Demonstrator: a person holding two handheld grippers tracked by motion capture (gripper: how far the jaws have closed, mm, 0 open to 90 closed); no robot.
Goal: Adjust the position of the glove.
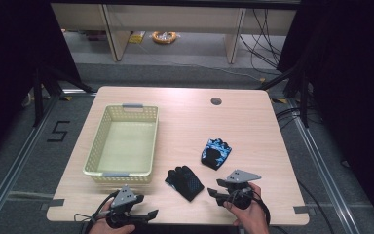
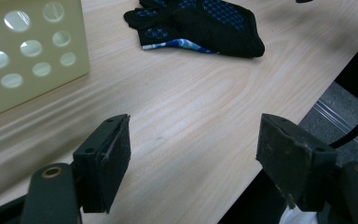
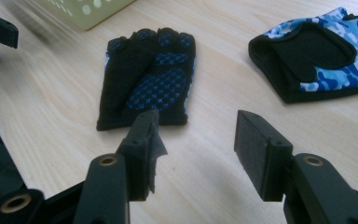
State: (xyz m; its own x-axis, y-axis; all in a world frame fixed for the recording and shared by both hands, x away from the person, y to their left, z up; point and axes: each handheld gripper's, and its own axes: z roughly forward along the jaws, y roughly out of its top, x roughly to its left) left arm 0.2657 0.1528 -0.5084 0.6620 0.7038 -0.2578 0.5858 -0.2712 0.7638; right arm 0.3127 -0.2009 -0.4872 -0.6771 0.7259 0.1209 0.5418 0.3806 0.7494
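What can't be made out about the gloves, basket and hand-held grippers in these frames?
- Black glove: its top is cut off by the left gripper view's upper edge.
- Blue camouflage glove: runs past the right gripper view's right edge.
- Basket: blurred corner at the right gripper view's top.
- Left hand-held gripper: jaw gap too small in the high view.

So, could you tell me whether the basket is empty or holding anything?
Empty: the high view shows the basket with a bare floor, both gloves lying outside it.

A black glove point(image 3: 147, 77) with blue crosses, a blue camouflage glove point(image 3: 317, 53), a pale yellow-green basket point(image 1: 121, 173).
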